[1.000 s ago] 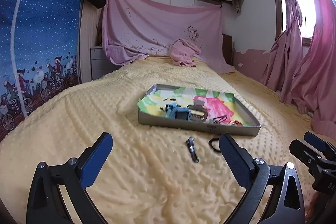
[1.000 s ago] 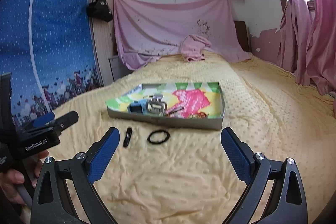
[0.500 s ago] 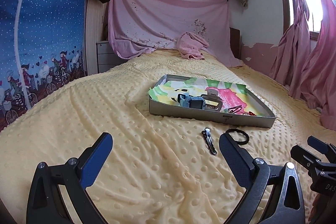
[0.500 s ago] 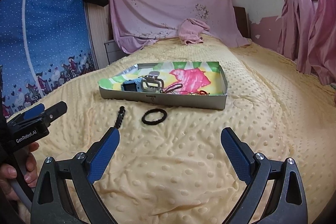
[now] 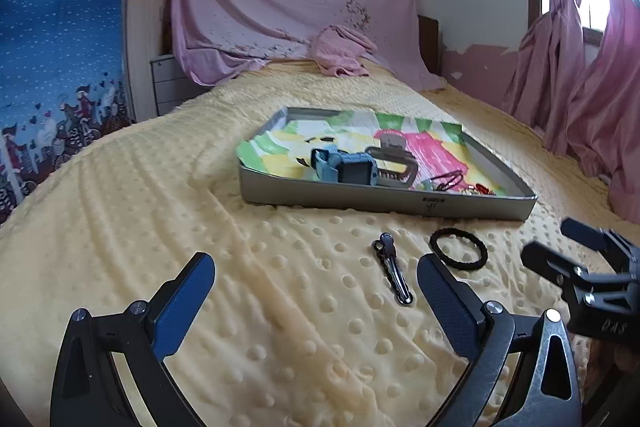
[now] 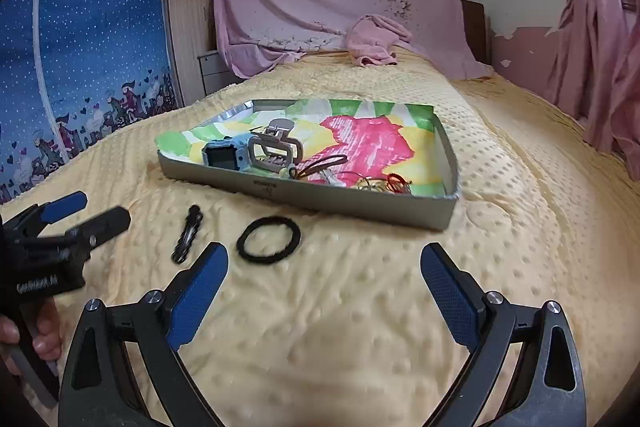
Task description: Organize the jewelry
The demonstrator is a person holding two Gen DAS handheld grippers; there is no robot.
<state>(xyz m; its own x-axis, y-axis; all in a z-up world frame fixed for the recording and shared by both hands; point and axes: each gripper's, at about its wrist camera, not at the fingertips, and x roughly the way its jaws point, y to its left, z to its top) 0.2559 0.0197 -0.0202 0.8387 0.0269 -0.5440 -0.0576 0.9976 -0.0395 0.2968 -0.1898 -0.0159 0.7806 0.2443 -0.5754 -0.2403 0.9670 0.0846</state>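
A grey metal tray (image 5: 384, 201) (image 6: 304, 193) with a colourful liner sits on the yellow dotted bedspread. It holds a blue watch (image 5: 352, 169) (image 6: 224, 157), a beige claw clip (image 5: 394, 163) (image 6: 276, 147), hair ties and small jewelry (image 6: 384, 183). In front of the tray lie a black hair clip (image 5: 392, 273) (image 6: 187, 234) and a black hair tie (image 5: 458, 249) (image 6: 268, 235). My left gripper (image 5: 316, 287) is open and empty, just short of the hair clip. My right gripper (image 6: 324, 275) is open and empty, just short of the hair tie.
The bed runs back to a pink sheet (image 5: 288, 15) and a pink towel (image 5: 340, 53). A blue patterned cloth (image 6: 80, 59) hangs at the left, pink curtains (image 5: 580, 75) at the right. Each gripper shows at the edge of the other's view.
Both grippers have moved forward and lower toward the bed. The hair clip, hair tie and tray look nearer. Both stay open.
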